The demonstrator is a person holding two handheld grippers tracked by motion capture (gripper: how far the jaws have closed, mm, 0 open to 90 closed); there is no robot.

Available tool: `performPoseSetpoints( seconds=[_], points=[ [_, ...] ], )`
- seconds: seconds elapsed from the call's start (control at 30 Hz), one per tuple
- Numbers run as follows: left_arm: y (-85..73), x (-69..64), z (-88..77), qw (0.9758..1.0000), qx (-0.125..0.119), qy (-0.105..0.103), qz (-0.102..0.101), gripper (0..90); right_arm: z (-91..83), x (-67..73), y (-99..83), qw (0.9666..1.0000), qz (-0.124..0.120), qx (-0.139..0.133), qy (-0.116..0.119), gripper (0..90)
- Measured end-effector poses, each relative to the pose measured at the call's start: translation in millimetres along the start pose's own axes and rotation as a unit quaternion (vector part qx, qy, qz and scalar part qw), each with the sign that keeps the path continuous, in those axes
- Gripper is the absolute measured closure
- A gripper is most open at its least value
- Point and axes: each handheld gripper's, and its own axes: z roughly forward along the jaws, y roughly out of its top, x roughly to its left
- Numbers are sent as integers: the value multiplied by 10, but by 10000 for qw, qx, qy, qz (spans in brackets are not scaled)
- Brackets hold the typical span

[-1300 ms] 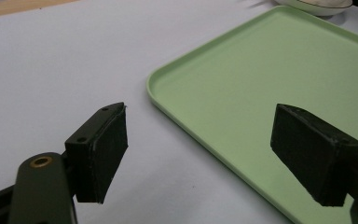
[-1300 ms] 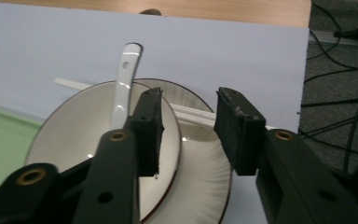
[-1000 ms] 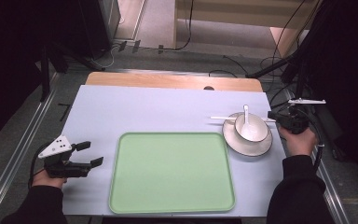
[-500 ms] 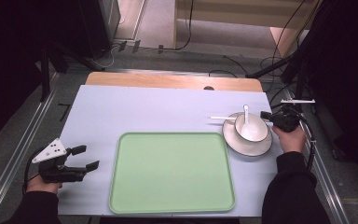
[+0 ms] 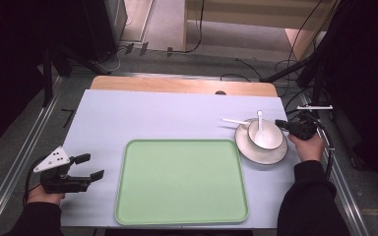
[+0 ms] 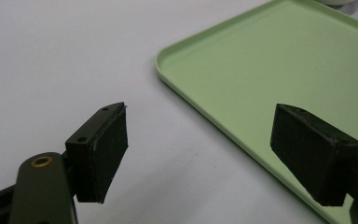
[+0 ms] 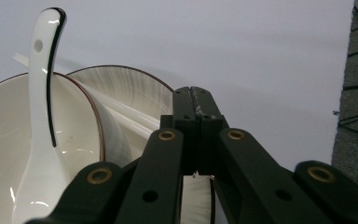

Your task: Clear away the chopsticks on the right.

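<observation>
bowl point(image 7: 37, 154): left edge cuts it | chopsticks point(image 7: 121, 114): far ends behind bowl

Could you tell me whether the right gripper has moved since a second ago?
Yes: the right gripper has shifted down the high view, alongside the plate.

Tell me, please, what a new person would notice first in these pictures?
The large green tray lies empty in the middle of the pale table. At its right a white bowl with a spoon sits on a plate, and the right gripper, shut, is beside the bowl. The left gripper rests open left of the tray.
</observation>
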Motion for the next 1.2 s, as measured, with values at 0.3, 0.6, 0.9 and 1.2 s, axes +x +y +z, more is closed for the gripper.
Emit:
performPoseSetpoints(
  seconds=[0.3, 0.6, 0.9, 1.2],
  points=[
    [10, -3, 14, 10000, 2, 0, -1, 189, -42, 0, -25, 9999, -35, 77, 91, 900],
    [42, -2, 56, 10000, 15, -47, 59, 189, -104, -23, -88, 9998, -118, 71, 106, 900],
    [78, -2, 96, 9999, 18, -90, 116, 190, -170, -21, -132, 9998, -167, 30, 116, 900],
    [103, -1, 134, 9998, 31, -138, 142, 190, -200, -17, -159, 9997, -211, 3, 83, 900]
  ],
)
